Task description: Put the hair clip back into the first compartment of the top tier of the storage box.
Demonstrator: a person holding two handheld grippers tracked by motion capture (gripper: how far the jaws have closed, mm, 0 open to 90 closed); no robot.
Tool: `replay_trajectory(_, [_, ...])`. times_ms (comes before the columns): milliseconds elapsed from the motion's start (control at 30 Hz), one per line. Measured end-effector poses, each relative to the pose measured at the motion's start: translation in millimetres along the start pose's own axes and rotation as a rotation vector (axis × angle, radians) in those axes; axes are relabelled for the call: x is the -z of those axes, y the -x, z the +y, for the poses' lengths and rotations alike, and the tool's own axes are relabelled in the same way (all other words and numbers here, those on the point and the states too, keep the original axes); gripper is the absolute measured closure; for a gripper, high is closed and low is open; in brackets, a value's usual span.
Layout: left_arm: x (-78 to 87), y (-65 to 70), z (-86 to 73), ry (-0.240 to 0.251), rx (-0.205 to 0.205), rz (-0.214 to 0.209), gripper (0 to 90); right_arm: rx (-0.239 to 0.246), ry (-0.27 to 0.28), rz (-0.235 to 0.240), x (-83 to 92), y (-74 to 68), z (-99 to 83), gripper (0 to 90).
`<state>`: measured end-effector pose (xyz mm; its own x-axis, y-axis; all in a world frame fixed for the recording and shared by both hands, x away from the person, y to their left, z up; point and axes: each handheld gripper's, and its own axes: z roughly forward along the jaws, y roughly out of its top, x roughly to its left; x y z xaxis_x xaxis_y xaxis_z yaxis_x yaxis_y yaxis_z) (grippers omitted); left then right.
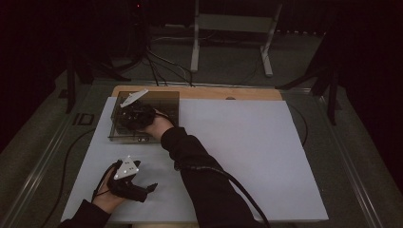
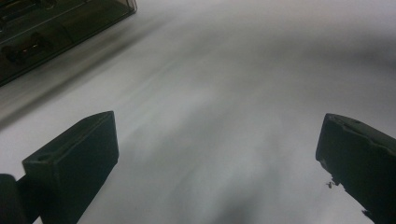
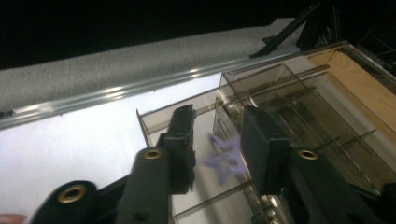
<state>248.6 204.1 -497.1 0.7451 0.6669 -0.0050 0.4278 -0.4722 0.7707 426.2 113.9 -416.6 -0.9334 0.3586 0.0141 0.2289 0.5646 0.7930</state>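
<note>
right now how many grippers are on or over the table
2. The left gripper is low over the white sheet near the table's front left, fingers apart. The right gripper reaches into the clear smoky plastic compartment box at the far left.

No readable text, label, brand or number appears anywhere. The grey three-cornered plate on the left gripper carries a few small dark marks, too small to make out. The clear compartment box and the white tabletop bear no writing.
</note>
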Motion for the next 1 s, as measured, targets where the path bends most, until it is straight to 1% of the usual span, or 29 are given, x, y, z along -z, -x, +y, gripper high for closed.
replay_trajectory(33, [0.0, 0.0, 0.0, 0.0, 0.0, 0.001, 0.0, -0.003, 0.005, -0.001, 0.9, 0.0, 0.5, 54.0])
replay_trajectory(100, [0.1, 0.2, 0.0, 0.003, 0.003, -0.001, 0.0, -0.011, 0.018, 0.002, 2.8, -0.4, 1.7, 44.9])
replay_trajectory(167, [0.2, 0.1, 0.0, 0.003, 0.003, -0.001, 0.0, -0.01, 0.035, 0.009, 6.5, -2.2, 3.1, 33.4])
replay_trajectory(200, [0.0, 0.1, 0.1, 0.004, 0.005, -0.002, 0.0, -0.016, 0.039, 0.017, 8.6, -2.6, 4.2, 27.6])
replay_trajectory(233, [-0.2, 0.2, 0.1, 0.004, 0.004, -0.002, 0.0, -0.02, 0.047, 0.027, 11.0, -3.6, 5.0, 23.6])
replay_trajectory(267, [-0.4, 0.3, 0.1, 0.004, 0.003, -0.002, 0.0, -0.014, 0.054, 0.035, 13.7, -4.2, 5.4, 19.9])
replay_trajectory(300, [-0.6, 0.6, 0.2, 0.005, 0.003, -0.001, 0.0, -0.01, 0.058, 0.039, 15.9, -4.8, 5.6, 13.4])
replay_trajectory(333, [-0.6, 0.6, 0.2, 0.005, 0.003, -0.001, 0.0, -0.002, 0.067, 0.054, 19.6, -5.3, 5.7, 11.8])
replay_trajectory(400, [-0.6, 0.9, 0.2, 0.004, 0.003, -0.001, 0.0, -0.001, 0.073, 0.057, 22.7, -5.5, 6.0, 11.2])
replay_trajectory(433, [-0.5, 0.6, 0.3, 0.003, 0.001, 0.001, 0.0, -0.001, 0.081, 0.071, 28.7, -5.0, 6.2, 5.2])
replay_trajectory(567, [-0.6, -0.2, 0.2, 0.003, 0.002, 0.005, 0.0, 0.007, 0.087, 0.07, 40.5, -4.5, 3.4, 2.9])
replay_trajectory(600, [-0.6, -0.2, 0.2, 0.003, 0.002, 0.005, 0.0, 0.007, 0.087, 0.07, 40.5, -4.5, 3.4, 2.9])
replay_trajectory(667, [-0.6, -0.5, 0.3, 0.004, 0.004, 0.006, 0.0, -0.003, 0.094, 0.07, 50.4, -3.5, -1.8, 2.9])
replay_trajectory(733, [-0.6, -0.4, 0.4, 0.004, 0.004, 0.005, 0.0, -0.005, 0.099, 0.062, 53.7, -2.8, -4.0, 2.8])
replay_trajectory(767, [-1.0, -0.3, 0.3, 0.001, 0.002, 0.008, 0.0, -0.012, 0.108, 0.053, 61.1, -0.6, -8.7, 2.8])
replay_trajectory(800, [-1.0, -0.3, 0.3, 0.001, 0.002, 0.008, 0.0, -0.012, 0.108, 0.053, 61.1, -0.6, -8.7, 2.8])
replay_trajectory(833, [-1.5, -0.3, 0.0, -0.005, 0.002, 0.008, 0.0, -0.013, 0.101, 0.043, 67.3, 1.9, -13.0, 2.8])
replay_trajectory(1000, [-1.8, -0.7, 0.2, -0.009, 0.0, 0.012, 0.0, -0.008, 0.099, 0.014, 83.2, 7.3, -21.9, 2.8])
